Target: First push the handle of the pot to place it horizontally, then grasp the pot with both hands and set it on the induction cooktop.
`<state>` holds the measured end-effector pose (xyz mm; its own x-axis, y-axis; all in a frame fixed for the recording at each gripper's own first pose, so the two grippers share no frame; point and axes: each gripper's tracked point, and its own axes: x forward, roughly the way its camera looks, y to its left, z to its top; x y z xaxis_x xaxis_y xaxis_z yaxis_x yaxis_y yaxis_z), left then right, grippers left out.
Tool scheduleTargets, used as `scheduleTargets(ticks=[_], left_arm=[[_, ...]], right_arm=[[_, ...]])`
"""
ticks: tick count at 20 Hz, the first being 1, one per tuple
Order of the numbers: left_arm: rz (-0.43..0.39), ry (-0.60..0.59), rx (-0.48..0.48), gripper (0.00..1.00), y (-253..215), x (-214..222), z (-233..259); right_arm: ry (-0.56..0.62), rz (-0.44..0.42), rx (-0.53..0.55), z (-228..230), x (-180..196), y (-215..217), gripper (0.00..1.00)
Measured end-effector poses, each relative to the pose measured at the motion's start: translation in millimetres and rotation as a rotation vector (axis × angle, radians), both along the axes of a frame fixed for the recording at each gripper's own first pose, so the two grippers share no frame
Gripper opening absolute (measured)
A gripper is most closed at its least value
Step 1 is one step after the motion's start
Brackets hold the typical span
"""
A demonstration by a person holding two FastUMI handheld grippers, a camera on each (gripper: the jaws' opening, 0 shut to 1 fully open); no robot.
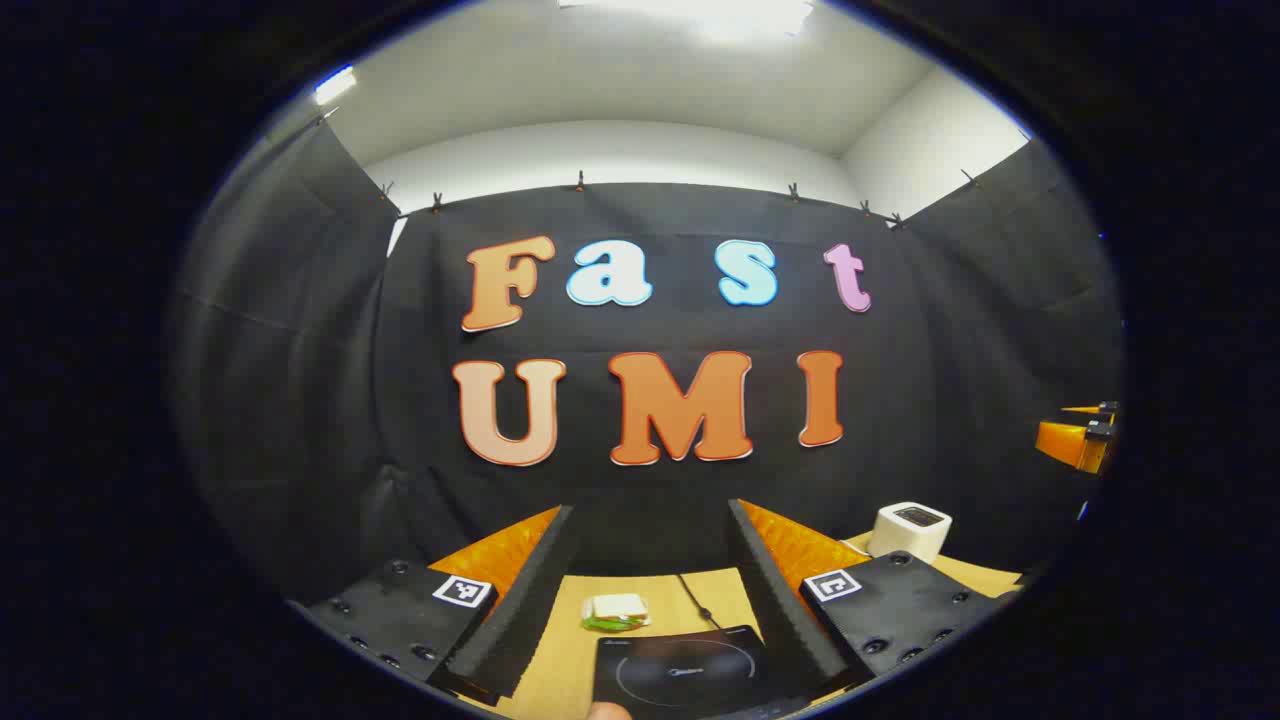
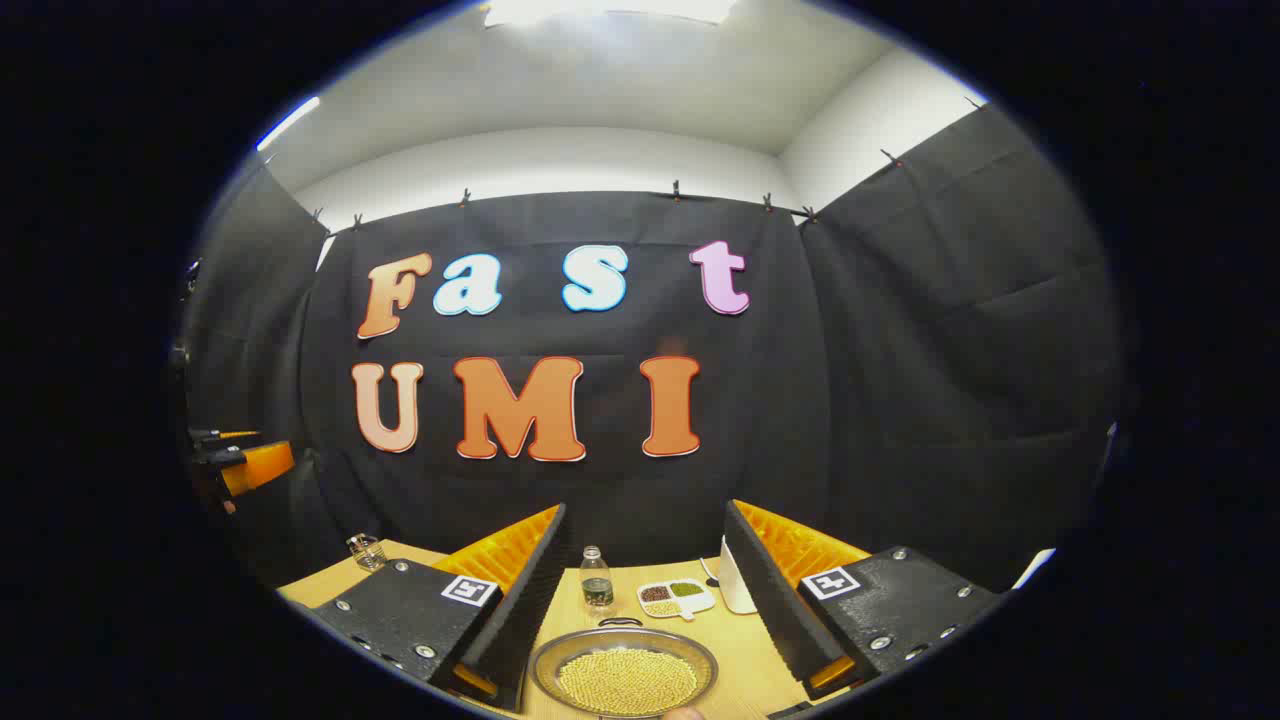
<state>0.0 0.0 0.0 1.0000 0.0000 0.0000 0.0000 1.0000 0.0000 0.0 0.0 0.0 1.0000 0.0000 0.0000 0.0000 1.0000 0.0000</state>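
Note:
In the right gripper view, a round metal pot [image 2: 625, 678] full of yellow grains sits on the wooden table [image 2: 745, 660], low between my fingers. A small dark handle [image 2: 620, 622] shows at its far rim. My right gripper [image 2: 645, 507] is open above and short of the pot, holding nothing. The black induction cooktop [image 1: 690, 670] lies on the table in the left gripper view, low between the pads. My left gripper [image 1: 650, 508] is open and holds nothing. Each gripper also appears at the edge of the other's view, orange and black: the right gripper [image 1: 1075, 440] and the left gripper [image 2: 240, 460].
Behind the cooktop lie a white and green sandwich [image 1: 615, 612] and the cooktop's cable [image 1: 690, 595]; a white box-shaped appliance [image 1: 908, 530] stands to the right. Behind the pot stand a small bottle [image 2: 597, 580], a divided dish of beans [image 2: 677, 597], a white object [image 2: 735, 585] and a glass [image 2: 367, 550].

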Motion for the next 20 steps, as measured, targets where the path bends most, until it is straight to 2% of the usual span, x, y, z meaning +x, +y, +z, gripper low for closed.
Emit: scheduleTargets(ticks=[1, 2, 8, 9, 12, 20], left_arm=[[0.008, -0.005, -0.013, 1.0, 8, 0, 2], [0.014, -0.012, -0.025, 1.0, 13, -1, 5], [-0.016, -0.007, -0.066, 1.0, 18, -6, 12], [-0.017, -0.006, -0.072, 0.98, 20, -7, 15], [-0.004, -0.022, -0.071, 0.97, 28, -13, 23], [-0.03, -0.009, -0.081, 0.98, 26, -16, 25]], right_arm=[[-0.007, 0.007, -0.013, 5, -2, 6, 1.0], [-0.015, 0.008, -0.023, 11, -5, 9, 0.95], [-0.02, -0.011, -0.015, 26, -10, 11, 0.95], [-0.019, -0.014, -0.006, 27, -10, 11, 0.95], [-0.01, -0.019, 0.003, 28, -10, 11, 0.95], [-0.003, -0.009, -0.016, 30, -13, 12, 0.95]])
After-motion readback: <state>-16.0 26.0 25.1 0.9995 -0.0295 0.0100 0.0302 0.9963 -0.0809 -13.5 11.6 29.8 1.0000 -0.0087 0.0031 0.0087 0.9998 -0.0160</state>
